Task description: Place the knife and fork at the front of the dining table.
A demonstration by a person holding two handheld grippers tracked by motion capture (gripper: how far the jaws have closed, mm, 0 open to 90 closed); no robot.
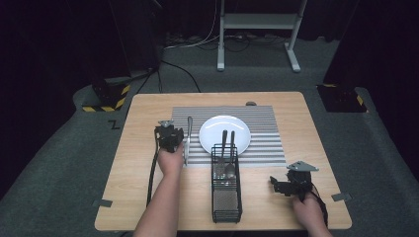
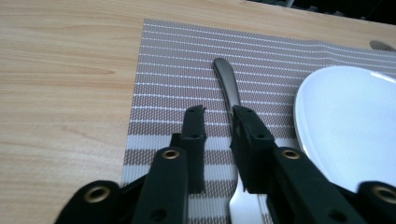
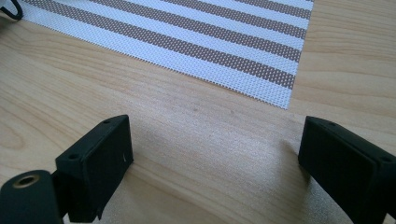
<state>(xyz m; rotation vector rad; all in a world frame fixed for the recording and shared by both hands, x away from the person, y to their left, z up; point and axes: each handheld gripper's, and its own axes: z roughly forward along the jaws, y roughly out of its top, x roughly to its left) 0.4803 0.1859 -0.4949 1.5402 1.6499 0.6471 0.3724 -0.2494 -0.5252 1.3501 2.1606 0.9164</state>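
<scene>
Cutlery work on a pale wooden table (image 1: 148, 163): the left gripper (image 2: 218, 116) hovers over a grey-and-white striped woven placemat (image 2: 177, 65), jaws narrowly apart, with a silver metal knife (image 2: 227, 81) lying flat on the mat between them; its handle touches the right jaw, the left stands clear. The knife sits just beside a round white plate (image 2: 355, 121). A black wire cutlery basket (image 1: 226, 197) holding more silver utensils stands near the plate's front edge. The right gripper (image 3: 215, 149) rests low over bare wood near the mat's corner, jaws wide, nothing between them
</scene>
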